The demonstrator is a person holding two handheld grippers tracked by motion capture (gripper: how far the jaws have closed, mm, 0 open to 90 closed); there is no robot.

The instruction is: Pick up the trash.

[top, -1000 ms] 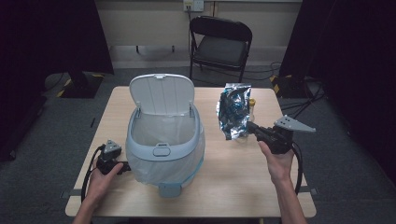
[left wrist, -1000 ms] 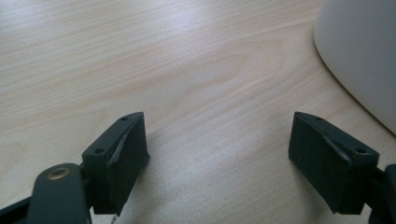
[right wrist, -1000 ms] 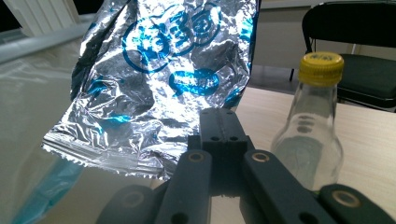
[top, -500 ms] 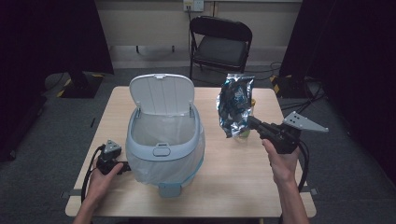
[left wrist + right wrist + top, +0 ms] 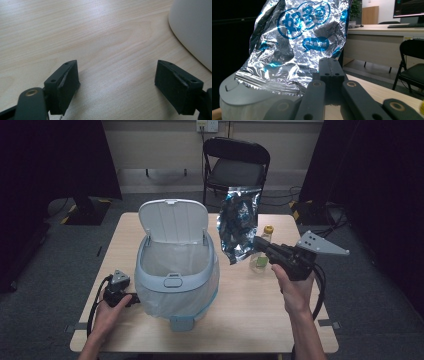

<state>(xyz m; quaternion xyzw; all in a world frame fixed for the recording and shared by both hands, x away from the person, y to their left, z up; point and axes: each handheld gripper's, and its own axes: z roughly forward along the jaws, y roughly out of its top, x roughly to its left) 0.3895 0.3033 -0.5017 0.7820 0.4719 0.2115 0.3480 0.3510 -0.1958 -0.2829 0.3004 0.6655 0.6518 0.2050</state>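
A crinkled silver and blue foil snack bag hangs in the air to the right of the bin, held at its lower edge by my right gripper, which is shut on it. In the right gripper view the foil bag rises above the closed jaws of that gripper. The pale blue bin stands mid-table with its lid up and a white liner inside. My left gripper rests on the table by the bin's left side. In its own view the left gripper is open over bare wood.
A small clear bottle with a yellow cap stands on the wooden table just behind the right gripper. A black folding chair sits beyond the table's far edge. The bin's curved wall lies close on the left gripper's right.
My right gripper has lifted the foil bag higher and carried it slightly right and away from the table. The left hand and gripper have stayed put.
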